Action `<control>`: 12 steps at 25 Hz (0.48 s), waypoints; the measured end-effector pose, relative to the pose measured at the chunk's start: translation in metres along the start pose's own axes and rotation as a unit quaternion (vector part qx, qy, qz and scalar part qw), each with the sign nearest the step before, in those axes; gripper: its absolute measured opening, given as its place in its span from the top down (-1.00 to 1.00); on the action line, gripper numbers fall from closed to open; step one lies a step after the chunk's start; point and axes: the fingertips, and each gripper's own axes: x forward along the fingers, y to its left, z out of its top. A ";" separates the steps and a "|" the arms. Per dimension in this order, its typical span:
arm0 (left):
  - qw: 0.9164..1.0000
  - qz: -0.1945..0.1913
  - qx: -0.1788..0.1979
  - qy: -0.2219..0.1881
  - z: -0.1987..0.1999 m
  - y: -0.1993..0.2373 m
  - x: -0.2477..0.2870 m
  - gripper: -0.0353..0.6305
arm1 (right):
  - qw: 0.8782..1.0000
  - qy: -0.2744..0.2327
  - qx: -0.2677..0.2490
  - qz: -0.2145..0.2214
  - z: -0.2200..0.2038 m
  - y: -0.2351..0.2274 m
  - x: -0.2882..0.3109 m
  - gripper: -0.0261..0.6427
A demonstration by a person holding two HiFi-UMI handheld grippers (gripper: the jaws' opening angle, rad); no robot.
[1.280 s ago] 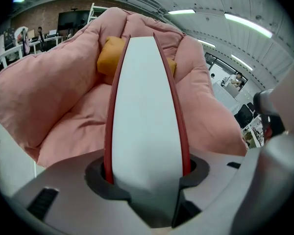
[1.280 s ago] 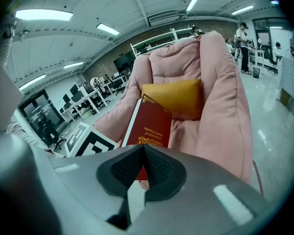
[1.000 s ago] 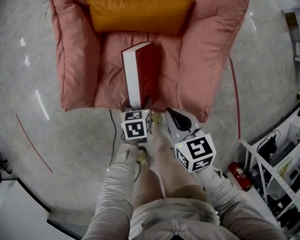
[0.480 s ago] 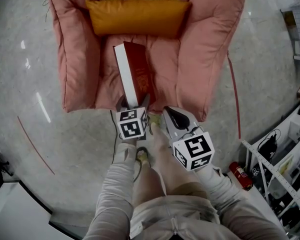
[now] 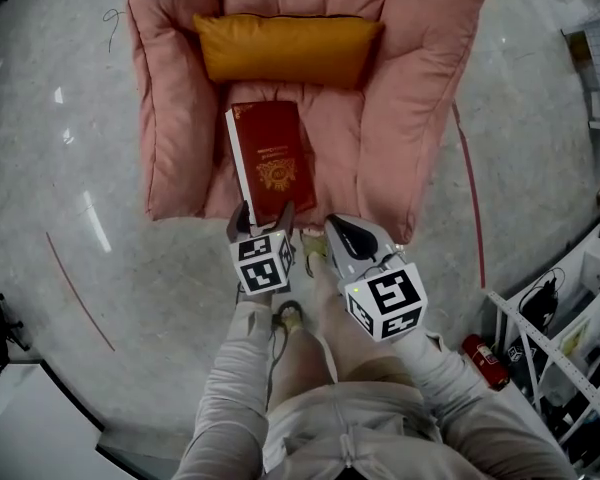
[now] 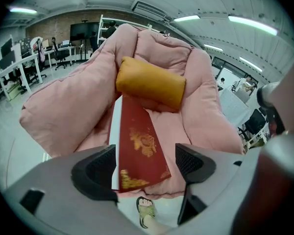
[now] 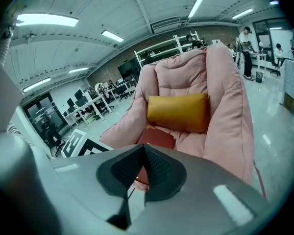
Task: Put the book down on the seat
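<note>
Since a second ago the book [image 5: 270, 163] has gone from standing on its edge to lying flat, red cover up, and my left gripper [image 5: 265, 215] has just been opening its jaws and lifting off it.

Nearest to me are my own legs and one sandalled foot [image 5: 290, 318] on the grey floor [image 5: 70, 168]. Just ahead of them I hold both grippers side by side, short of the chair [image 5: 420, 98].

My left gripper [image 6: 144, 165] has its jaws spread wide. In its own view the book's near end sits in the gap between them, but neither pad presses on it, so the book is loose.

My right gripper [image 5: 338, 230] hangs just to the right of the left. Its jaws [image 7: 142, 168] are pressed together with nothing between them.

The book [image 6: 139, 151] lies on the pink seat [image 5: 330, 138], long side running away from me, with its near end at the seat's front edge. Its white page edge faces my left and a gold emblem shows on the cover. From the right gripper view only a red corner of the book [image 7: 157, 138] shows above the jaws.

Past the book's far end an orange cushion [image 5: 290, 48] lies across the back of the seat, close to the book or touching it. The chair's padded arms rise on both sides.

Far behind, the gripper views show desks [image 6: 19, 70] and office chairs under strip lights.
</note>
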 end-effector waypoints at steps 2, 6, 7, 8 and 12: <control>1.000 -0.001 -0.002 -0.002 0.000 -0.002 -0.011 -0.19 | 1.000 -0.003 -0.006 0.004 0.004 0.005 -0.002 0.92; 1.000 -0.002 -0.004 -0.009 0.002 -0.007 -0.030 -0.19 | 1.000 -0.006 -0.015 0.013 0.009 0.017 -0.009 0.92; 1.000 -0.003 -0.007 -0.011 0.003 -0.009 -0.035 -0.19 | 1.000 -0.006 -0.018 0.015 0.009 0.021 -0.011 0.92; 1.000 -0.004 -0.010 -0.014 0.004 -0.010 -0.040 -0.19 | 1.000 -0.006 -0.021 0.018 0.010 0.025 -0.013 0.92; 1.000 -0.007 -0.016 -0.024 0.011 -0.016 -0.060 -0.19 | 0.999 -0.005 -0.032 0.026 0.012 0.037 -0.021 0.92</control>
